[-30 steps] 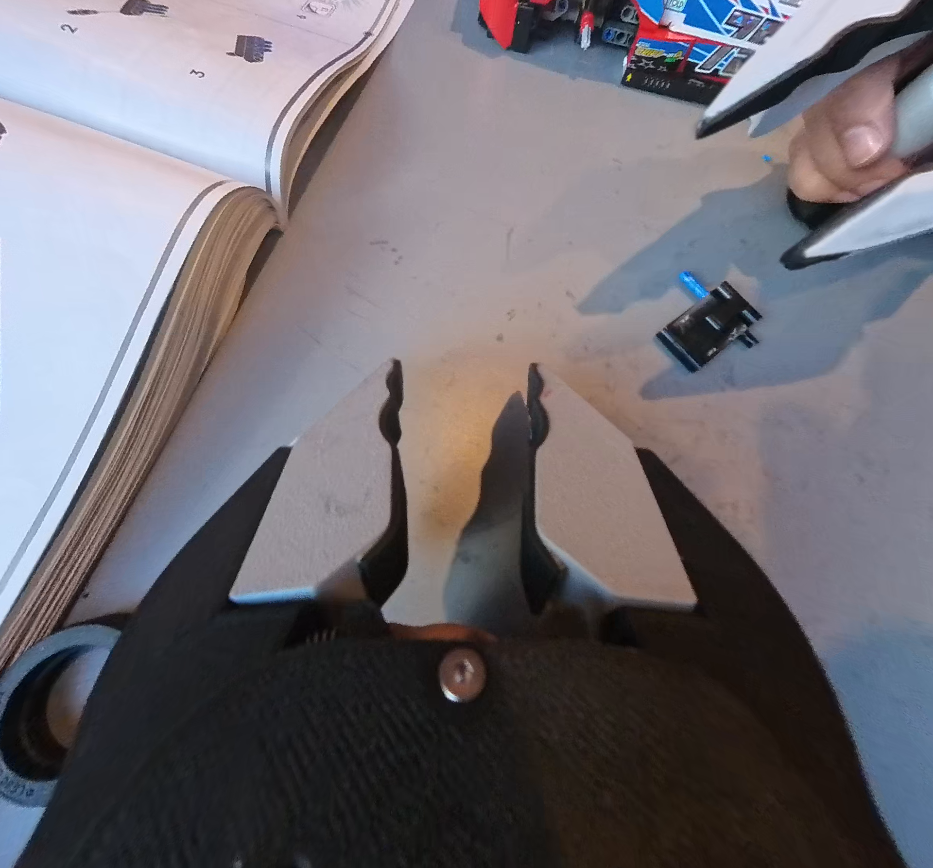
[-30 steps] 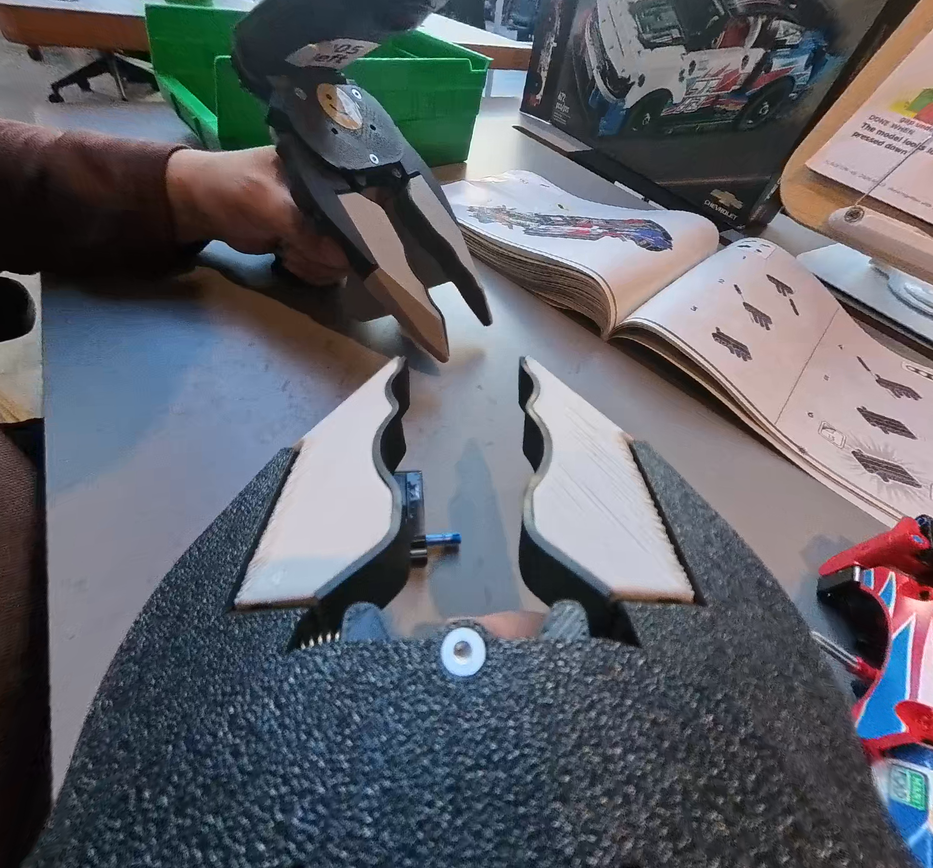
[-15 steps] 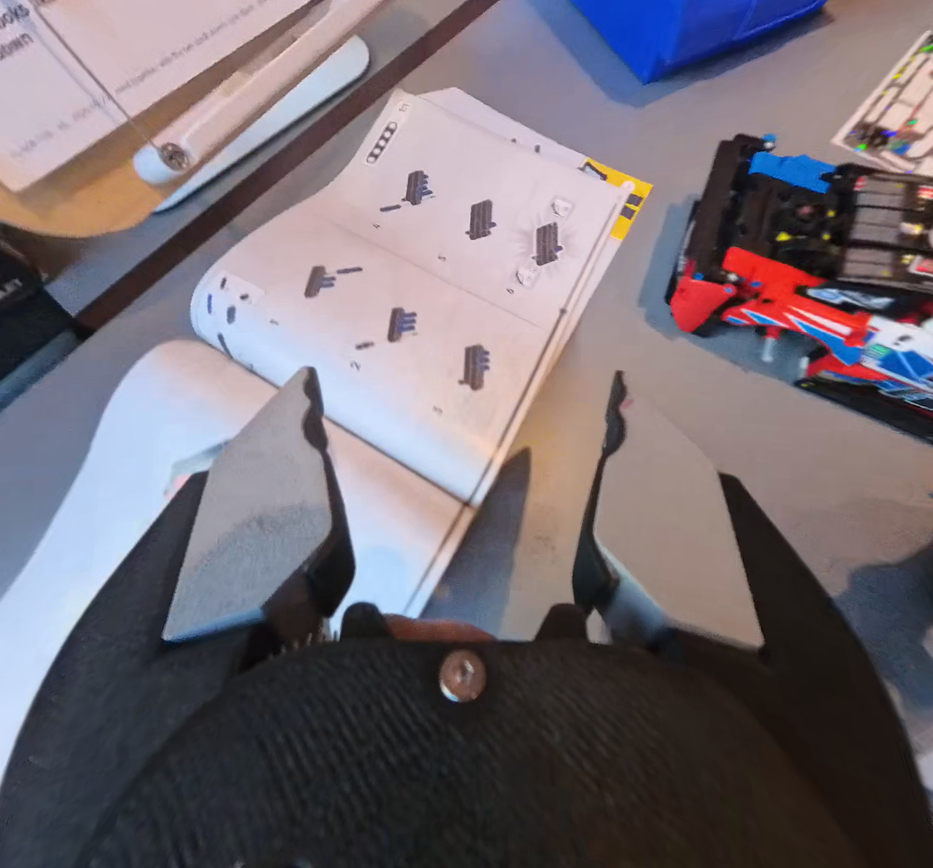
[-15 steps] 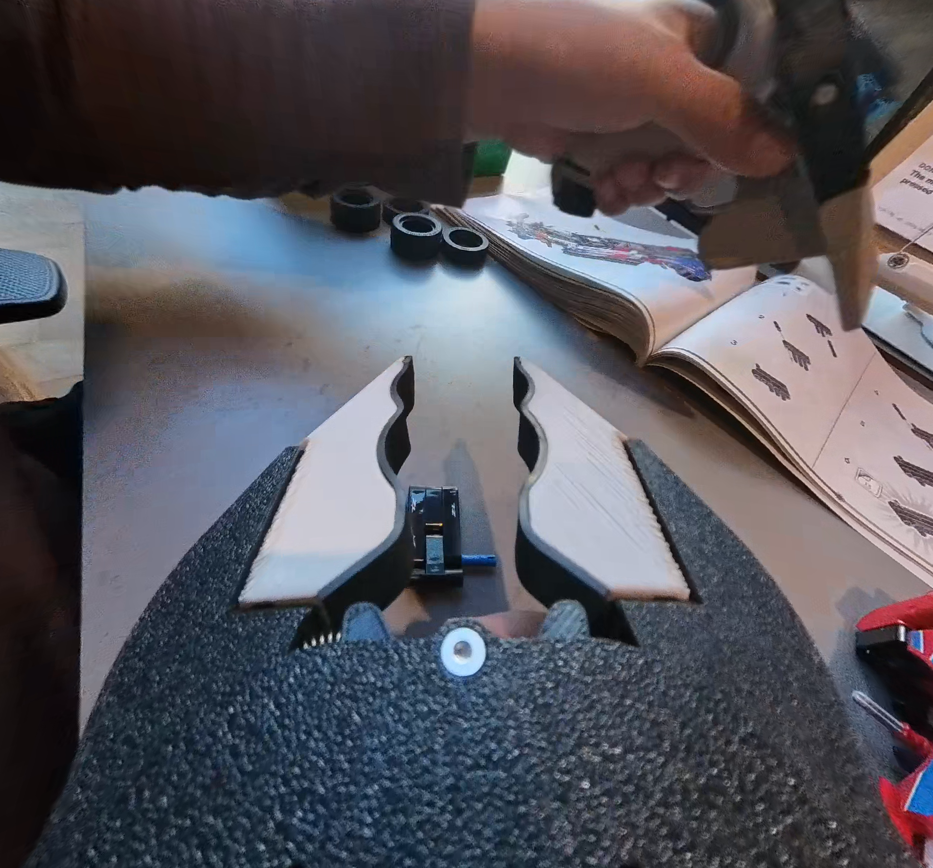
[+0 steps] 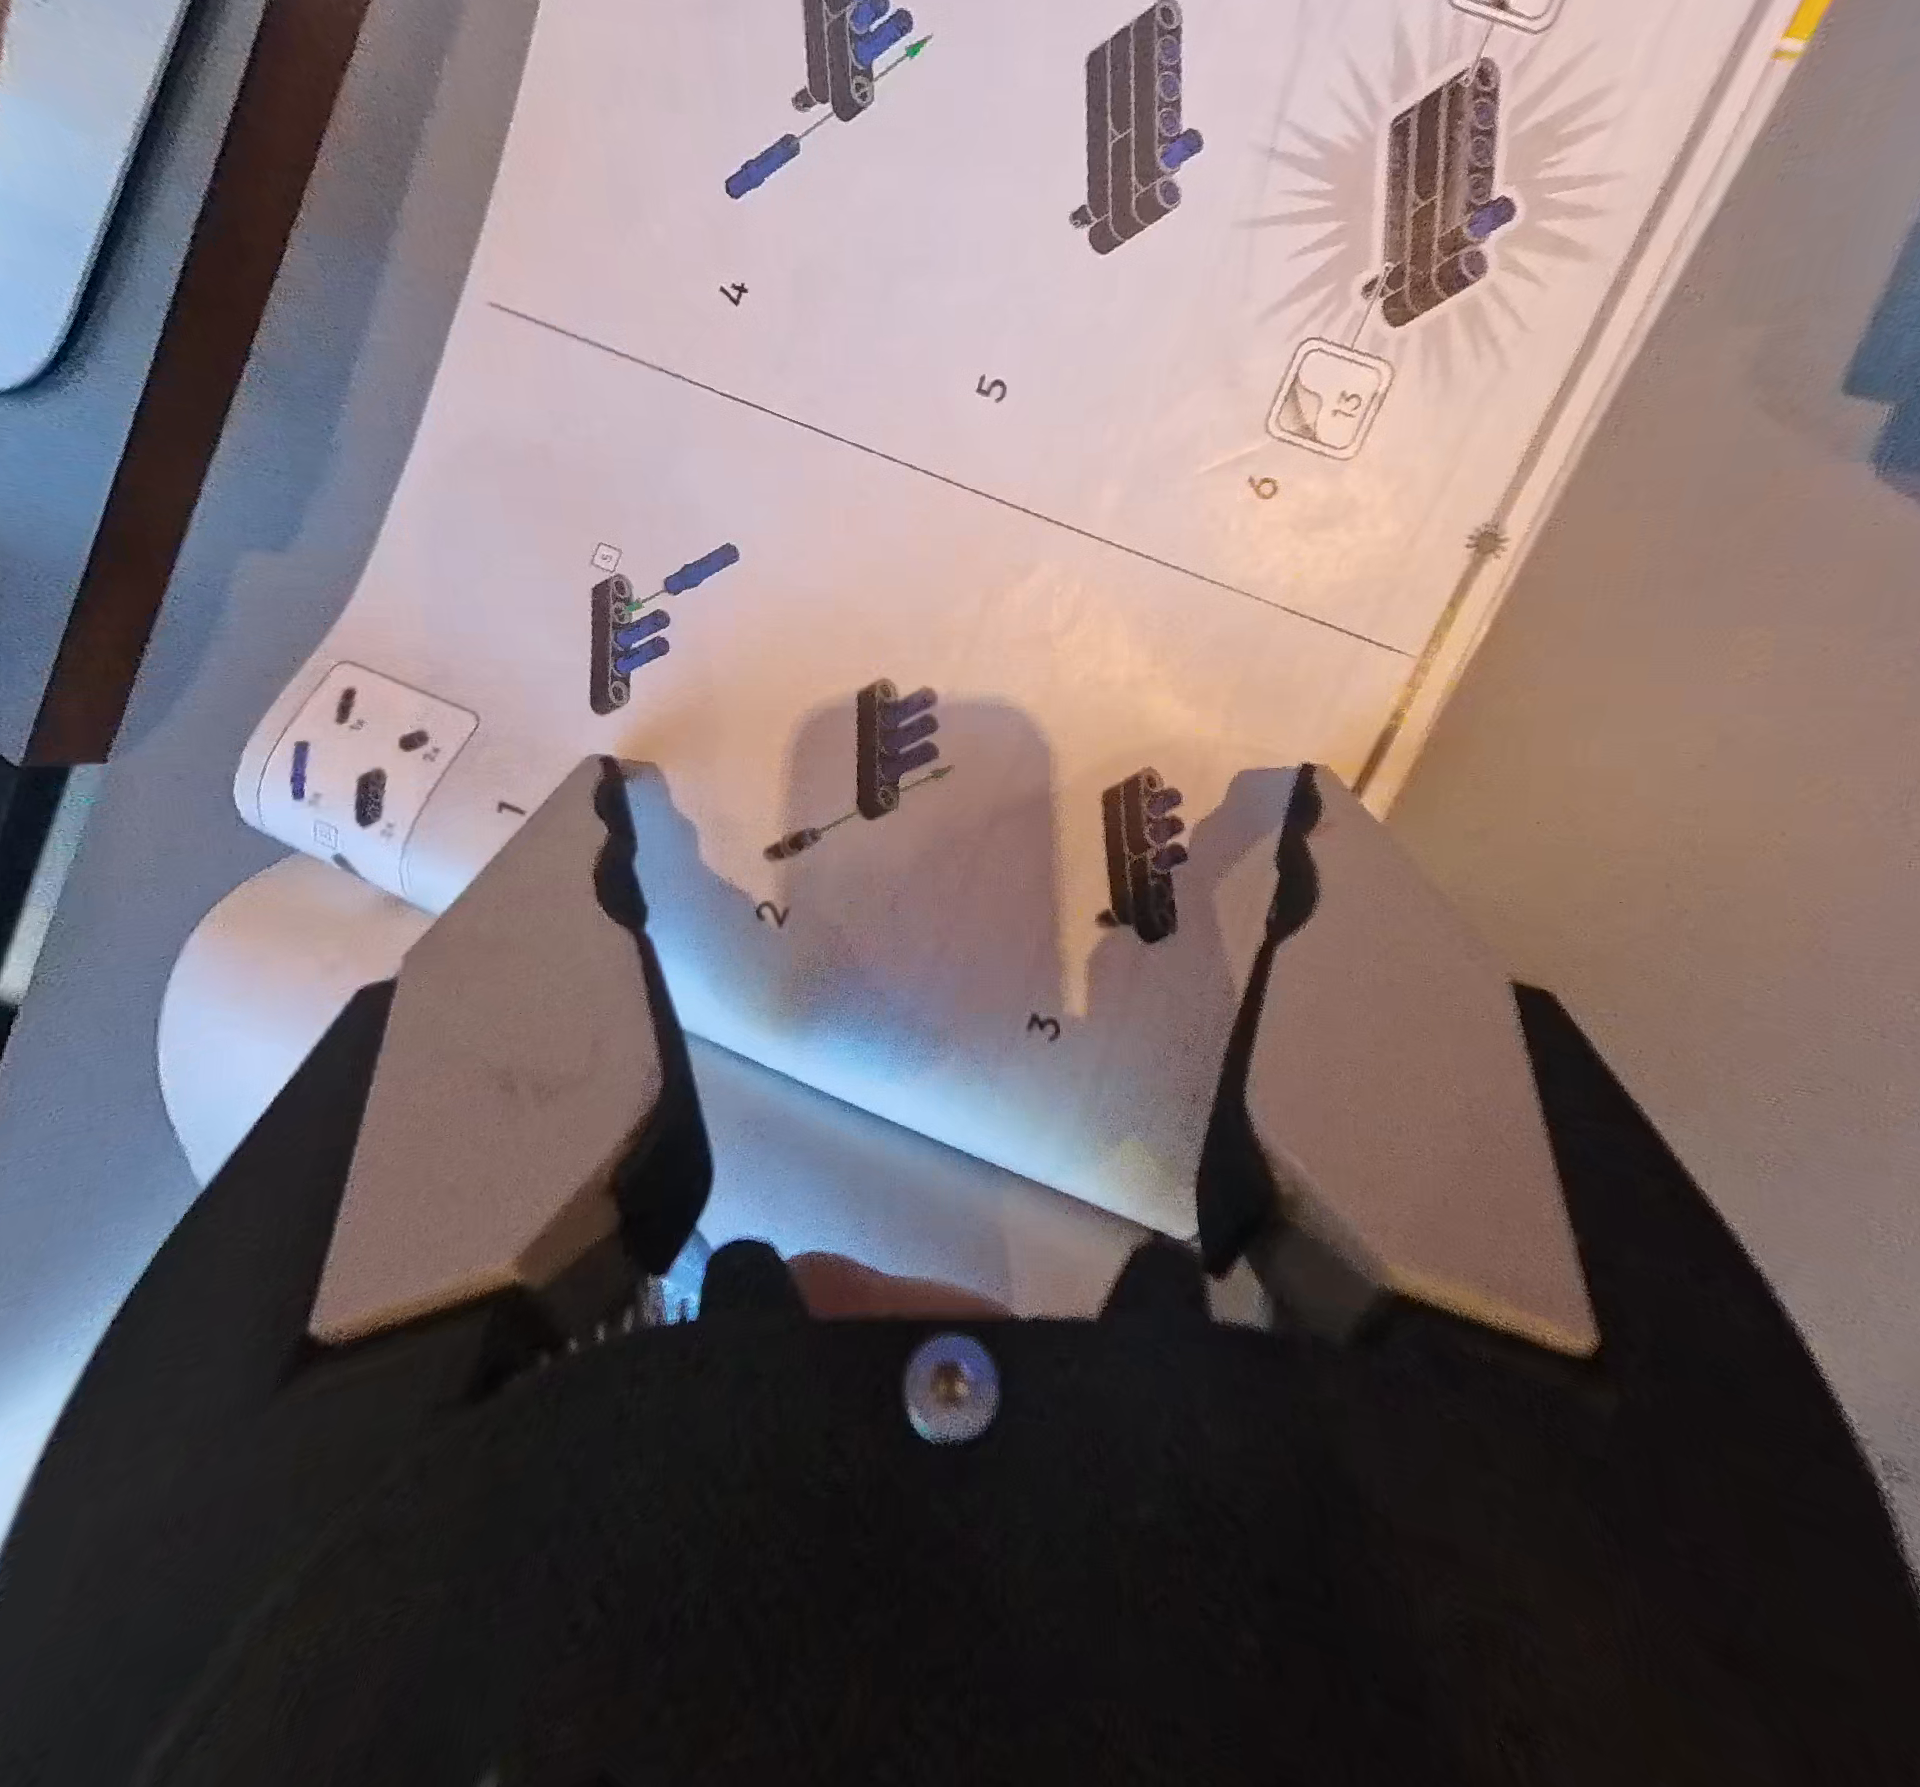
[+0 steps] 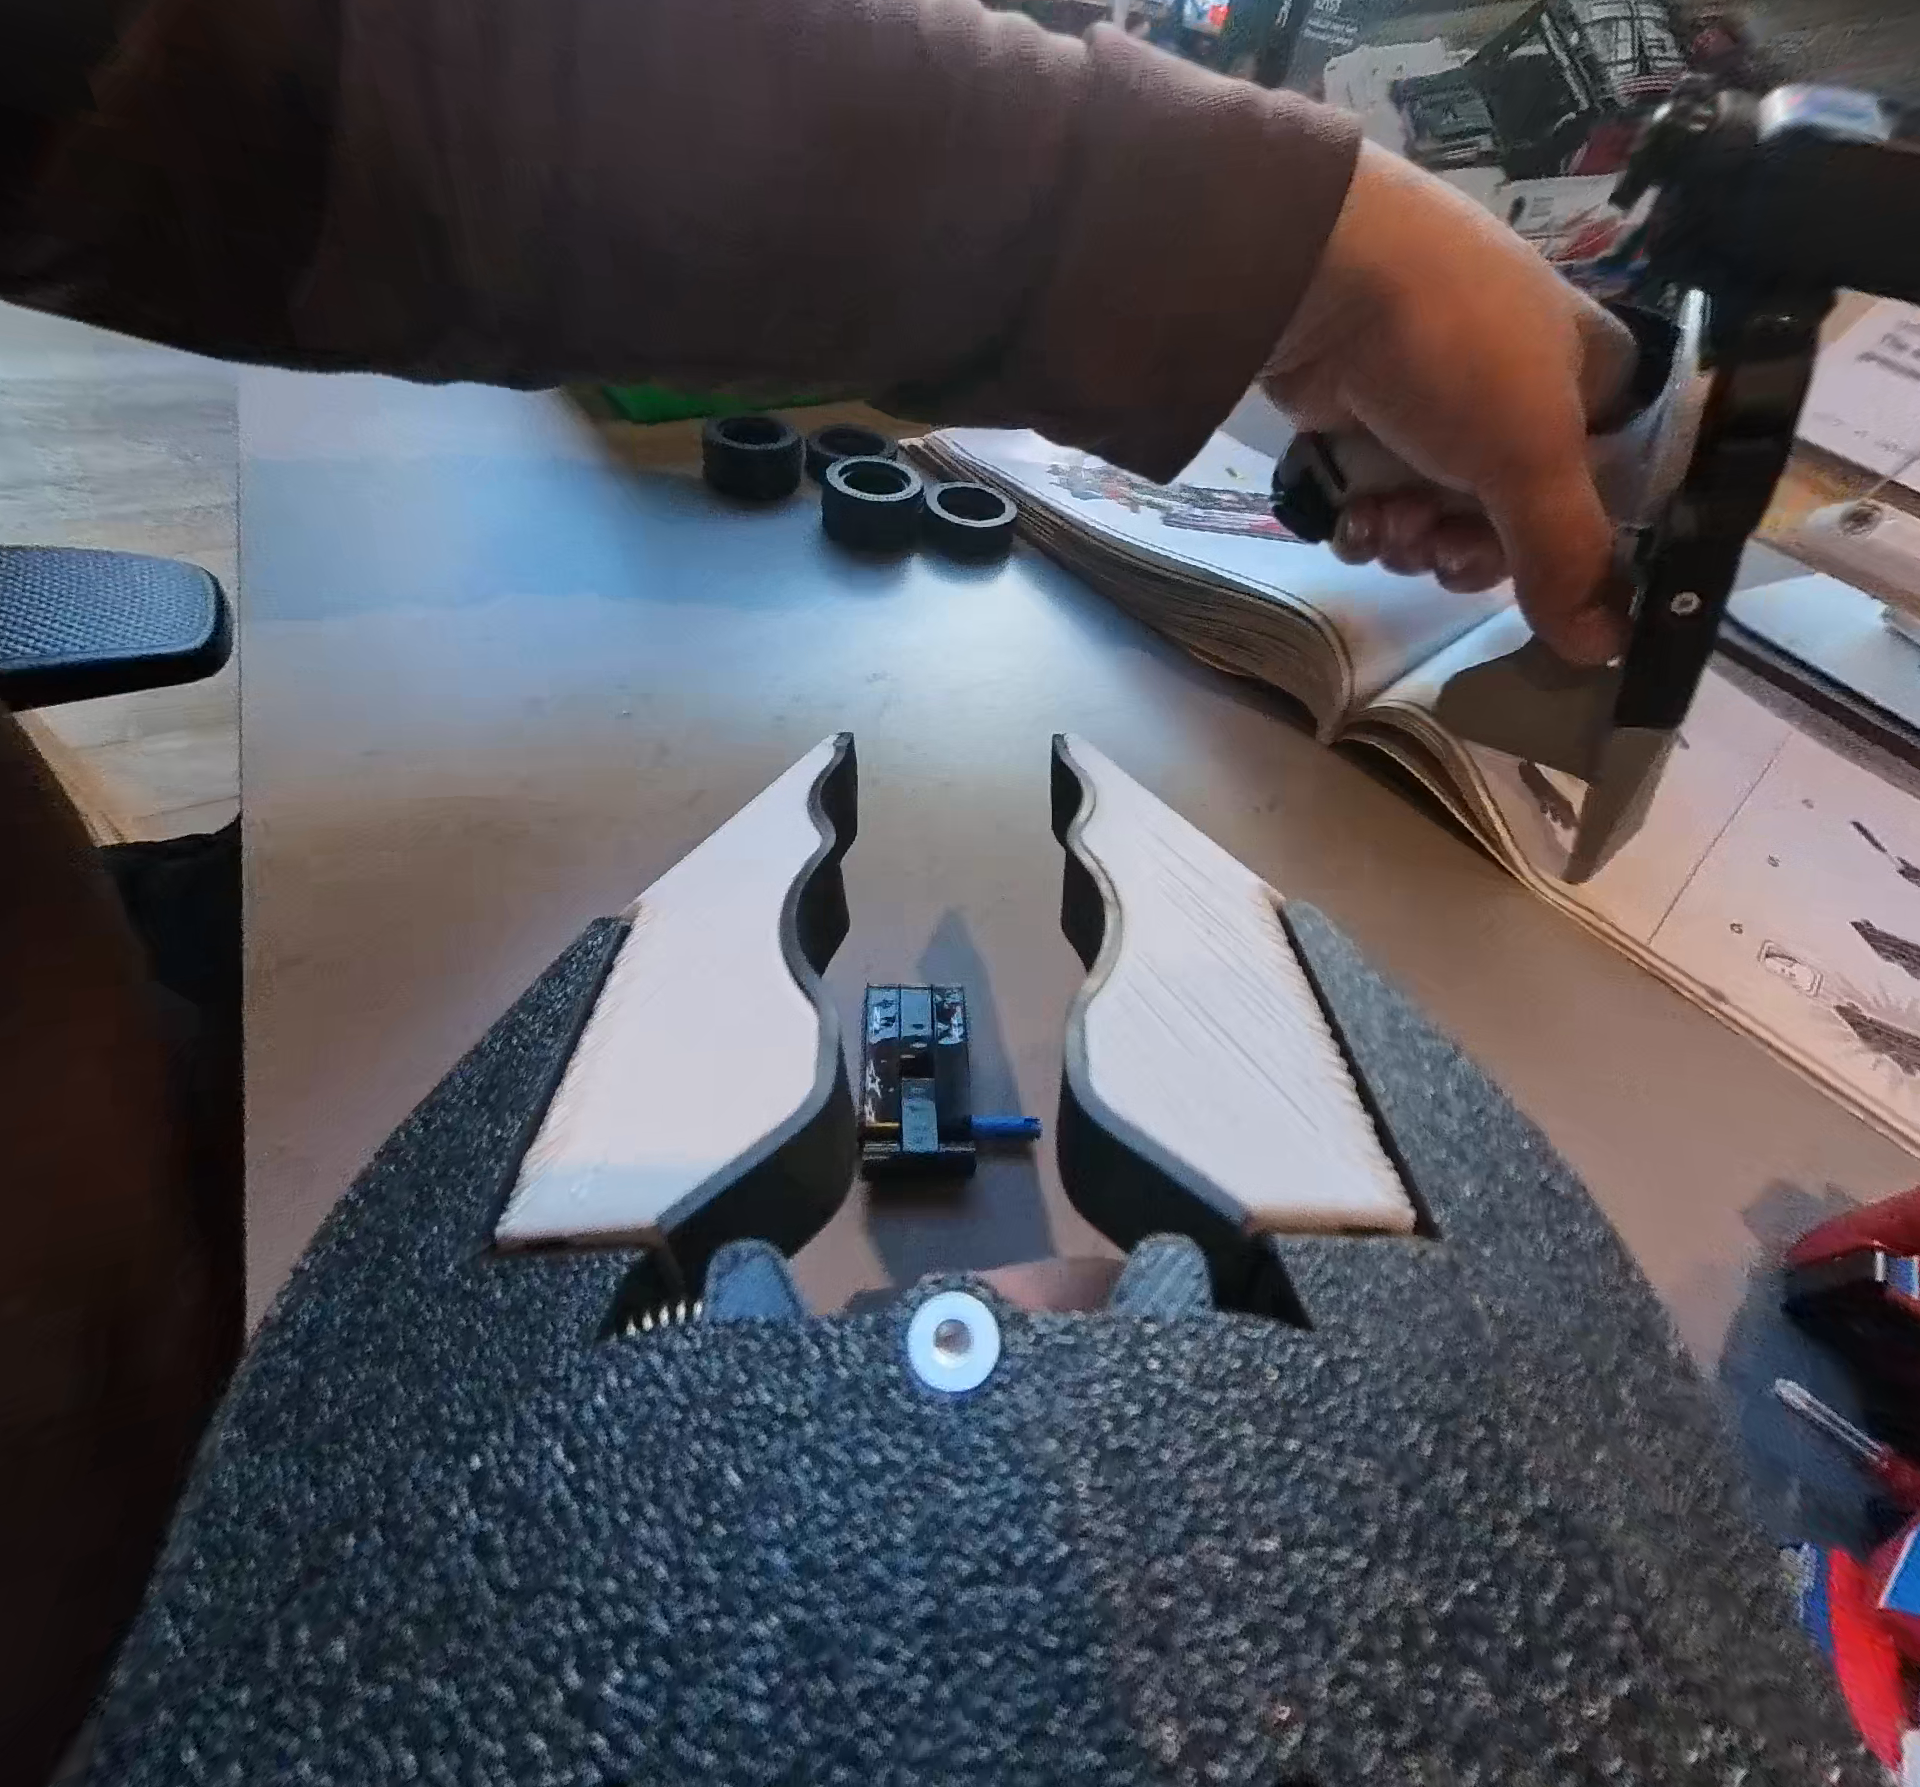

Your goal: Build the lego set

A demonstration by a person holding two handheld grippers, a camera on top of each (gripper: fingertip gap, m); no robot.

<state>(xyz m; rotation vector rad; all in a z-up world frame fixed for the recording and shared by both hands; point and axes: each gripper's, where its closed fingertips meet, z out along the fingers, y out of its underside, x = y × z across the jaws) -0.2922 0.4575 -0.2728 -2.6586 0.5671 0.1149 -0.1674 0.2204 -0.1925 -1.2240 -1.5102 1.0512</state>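
A small black lego assembly (image 6: pixel 916 1077) with a blue pin sticking out its right side lies on the grey table. My right gripper (image 6: pixel 954 776) is open and hovers over it, the piece lying between the fingers near their base, untouched. My left gripper (image 5: pixel 951 787) is wide open and empty, hanging just above the open instruction booklet (image 5: pixel 935 387). In the right wrist view it (image 6: pixel 1605 833) points down at the booklet's right page (image 6: pixel 1714 864), held by a hand in a brown sleeve. The red, white and blue lego car (image 6: pixel 1860 1322) is at the right edge.
Several black tyres (image 6: pixel 868 496) lie at the far side of the table (image 6: pixel 520 698) by the booklet's spine. The set's box (image 6: pixel 1558 2) stands behind. A chair armrest (image 6: pixel 104 615) is at the left. A white stand base (image 5: pixel 83 127) lies beyond the booklet.
My left gripper has swung from the table near the black piece over to the booklet and opened wider, now low over the page. The right gripper shifted so the black piece lies centred between its fingers.
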